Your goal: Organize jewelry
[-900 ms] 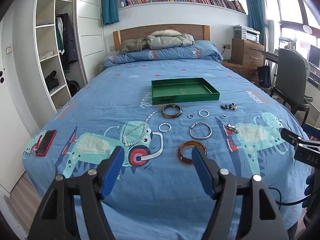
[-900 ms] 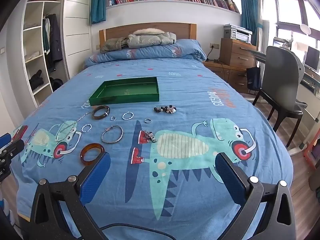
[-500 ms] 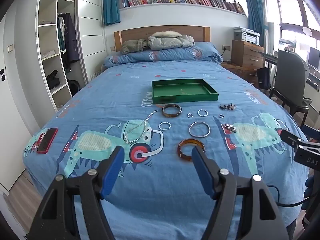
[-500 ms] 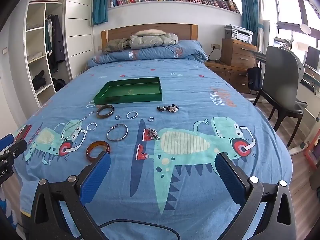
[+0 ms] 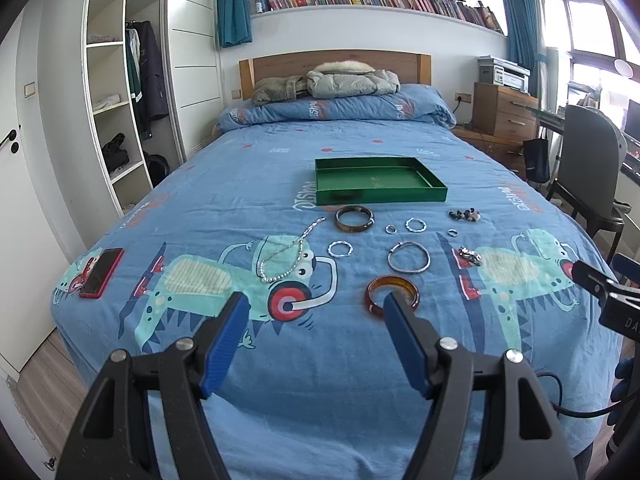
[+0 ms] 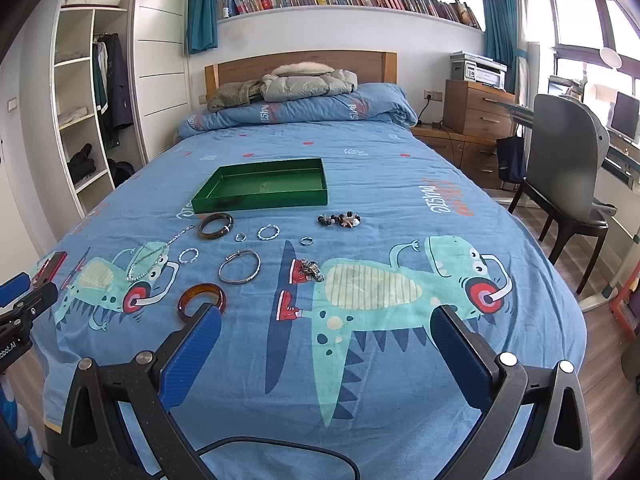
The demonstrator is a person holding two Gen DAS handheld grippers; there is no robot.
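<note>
Both tools hang over the near edge of the bed, angled down at the spread, jaws wide and nothing between them: the left gripper [image 5: 314, 306] and the right gripper [image 6: 326, 320] are both released and well short of any piece.

The relation that matters, as I judge it, is the amber bangle [image 5: 393, 295]. It is the nearest piece to both tools, lying flat just beyond the left gripper's right finger and, in the right wrist view, just past the right gripper's left finger (so it sits between the two tools, slightly closer to the left one). Being a ring, it has no long axis; a grip would go across its band.

Farther off lie the silver bangle [image 5: 409, 257], a dark bangle [image 5: 354, 218], the bead necklace [image 5: 285, 256] to the left, some small rings, a metal clump [image 5: 470, 255] and a bead cluster [image 5: 465, 214] to the right.

The green tray [image 5: 380, 197] sits beyond all of them, mid-bed, and looks empty: no jewelry is in it yet. A red phone [image 5: 101, 273] lies at the far left edge.
</note>
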